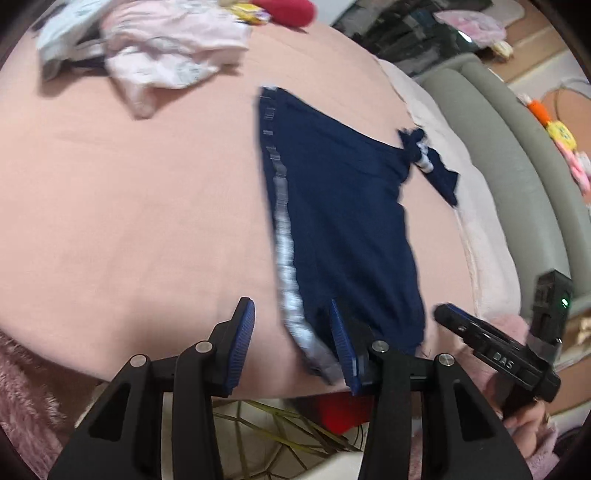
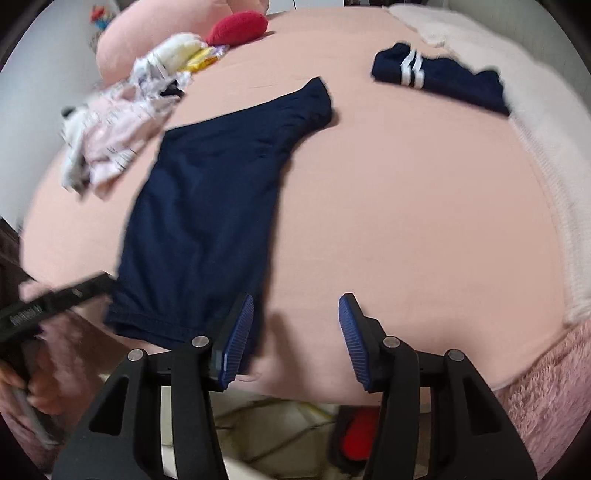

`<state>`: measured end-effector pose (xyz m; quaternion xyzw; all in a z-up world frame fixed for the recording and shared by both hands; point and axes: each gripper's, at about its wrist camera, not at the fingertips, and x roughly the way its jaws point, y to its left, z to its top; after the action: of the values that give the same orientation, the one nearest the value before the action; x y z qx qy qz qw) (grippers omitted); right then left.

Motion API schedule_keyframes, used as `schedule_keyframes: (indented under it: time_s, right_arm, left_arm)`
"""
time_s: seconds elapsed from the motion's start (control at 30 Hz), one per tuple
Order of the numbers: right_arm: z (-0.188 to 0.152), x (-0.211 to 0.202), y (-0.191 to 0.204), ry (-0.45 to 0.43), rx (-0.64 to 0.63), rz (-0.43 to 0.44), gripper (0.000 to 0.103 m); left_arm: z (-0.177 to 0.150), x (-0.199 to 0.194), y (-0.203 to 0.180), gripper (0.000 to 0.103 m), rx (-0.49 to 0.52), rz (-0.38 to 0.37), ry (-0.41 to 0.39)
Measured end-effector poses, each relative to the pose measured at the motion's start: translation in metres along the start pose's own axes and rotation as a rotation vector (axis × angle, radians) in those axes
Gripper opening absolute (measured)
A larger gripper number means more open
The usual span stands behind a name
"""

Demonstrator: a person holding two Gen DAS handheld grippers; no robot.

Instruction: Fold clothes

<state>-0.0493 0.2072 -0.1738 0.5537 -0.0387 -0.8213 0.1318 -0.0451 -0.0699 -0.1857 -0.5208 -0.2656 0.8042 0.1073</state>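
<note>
Garments: two navy pieces (image 2: 207, 206) (image 2: 439, 83), one pale heap (image 2: 110, 140), pink bed (image 2: 406, 221).

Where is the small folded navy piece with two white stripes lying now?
In the right wrist view, the folded navy piece lies at the upper right on the pink sheet, beside the white blanket and apart from the navy trousers.

A red cushion (image 2: 238, 26) is seen at the far edge of the pink sheet (image 2: 406, 203) (beside a yellow packet (image 2: 201, 59)); a white blanket (image 2: 535, 122) is draped along one side.
</note>
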Motion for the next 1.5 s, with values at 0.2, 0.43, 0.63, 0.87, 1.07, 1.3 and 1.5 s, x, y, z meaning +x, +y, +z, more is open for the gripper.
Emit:
schedule_keyframes:
  time_s: [0.2, 0.43, 0.63, 0.87, 1.07, 1.3, 1.5]
  right_arm:
    - [-0.01, 0.009, -0.001, 0.067, -0.037, 0.016, 0.049]
    - [-0.006, -0.014, -0.005, -0.041, -0.018, 0.091, 0.05]
    - [0.02, -0.006, 0.032, -0.145, -0.187, 0.017, 0.05]
    - [0.042, 0.049, 0.02, -0.056, -0.226, -0.081, 0.047]
    - [0.04, 0.016, -0.007, -0.145, -0.082, 0.021, 0.053]
    - [0.023, 0.04, 0.024, -0.035, -0.197, -0.052, 0.051]
    - [-0.001, 0.004, 0.003, -0.085, -0.12, 0.0, 0.052]
  left_arm:
    - [-0.005, 0.008, -0.014, 0.046, -0.017, 0.177, 0.087]
    - [0.002, -0.003, -0.023, 0.044, -0.062, 0.116, 0.025]
    - [0.042, 0.01, -0.073, 0.044, 0.183, 0.165, -0.095]
    - [0.046, 0.042, -0.039, 0.045, 0.242, 0.402, -0.001]
    - [0.035, 0.022, -0.028, 0.046, 0.189, 0.193, -0.024]
    - [0.029, 0.032, -0.036, 0.048, 0.197, 0.328, 0.026]
    - [0.026, 0.012, -0.036, 0.049, 0.105, 0.189, 0.012]
